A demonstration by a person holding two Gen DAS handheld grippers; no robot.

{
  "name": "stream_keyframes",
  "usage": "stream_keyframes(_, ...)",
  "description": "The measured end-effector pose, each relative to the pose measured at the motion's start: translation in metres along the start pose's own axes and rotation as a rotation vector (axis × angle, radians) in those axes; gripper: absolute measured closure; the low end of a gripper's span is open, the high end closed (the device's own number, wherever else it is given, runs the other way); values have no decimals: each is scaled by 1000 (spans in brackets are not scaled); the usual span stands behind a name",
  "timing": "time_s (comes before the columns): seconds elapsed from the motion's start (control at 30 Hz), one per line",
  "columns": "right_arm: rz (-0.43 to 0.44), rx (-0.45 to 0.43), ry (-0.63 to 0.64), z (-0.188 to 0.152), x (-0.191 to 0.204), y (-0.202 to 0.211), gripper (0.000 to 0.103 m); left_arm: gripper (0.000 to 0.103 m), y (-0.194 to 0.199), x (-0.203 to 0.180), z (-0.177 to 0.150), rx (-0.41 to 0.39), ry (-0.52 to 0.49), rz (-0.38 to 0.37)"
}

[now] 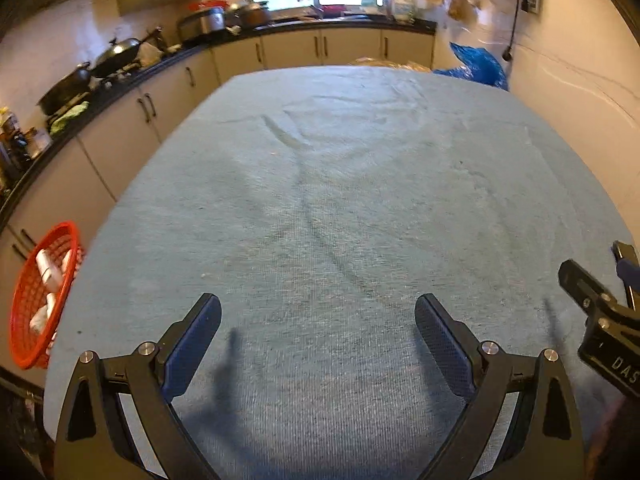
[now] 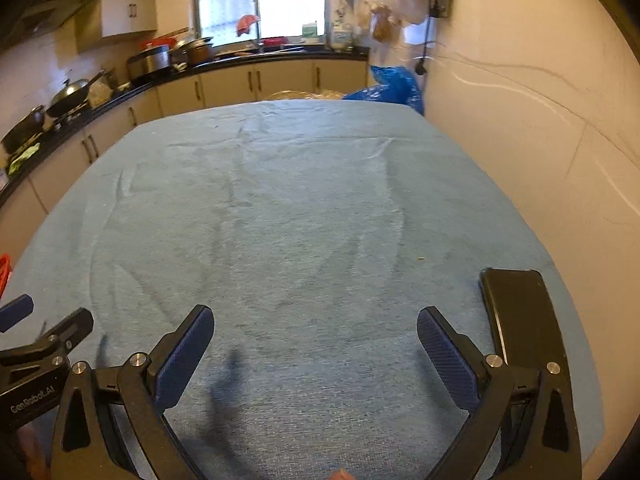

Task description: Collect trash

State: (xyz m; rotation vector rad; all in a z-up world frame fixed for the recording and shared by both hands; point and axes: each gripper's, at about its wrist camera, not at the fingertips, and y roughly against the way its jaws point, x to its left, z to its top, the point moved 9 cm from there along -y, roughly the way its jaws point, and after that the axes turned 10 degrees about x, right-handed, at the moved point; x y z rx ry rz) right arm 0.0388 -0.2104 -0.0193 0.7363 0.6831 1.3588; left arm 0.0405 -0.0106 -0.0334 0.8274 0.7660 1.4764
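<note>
Kitchen cabinets ring a table under a light-blue woven cloth (image 1: 340, 200). Both the left gripper (image 1: 318, 320) and right gripper (image 2: 316, 332) hover spread wide, grasping nothing. White crumpled trash pieces (image 1: 48, 276) lie inside the red plastic mesh basket (image 1: 24, 320) off the table's left edge; a black flat phone (image 2: 520, 312) rests by the right gripper.

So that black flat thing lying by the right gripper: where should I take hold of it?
The black slab lies flat on the blue cloth, long axis running away from you, just outside the open right gripper. I would come from above and pinch across its narrow width, probably near the middle, since its long edges seem exposed.
</note>
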Motion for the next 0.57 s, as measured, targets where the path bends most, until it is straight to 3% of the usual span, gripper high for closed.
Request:
stream_keyframes(0.2, -56, 32, -35, -1, -8, -2, 0, 6, -4, -4, 2, 14, -23, -42)
stream_keyframes(0.4, -64, 74, -46, -3, -8, -8, 0, 6, -4, -5, 1, 4, -40, 18)
stream_keyframes(0.57, -64, 86, -11, 1, 0, -14, 0, 6, -17, -10, 0, 77, -61, -18)
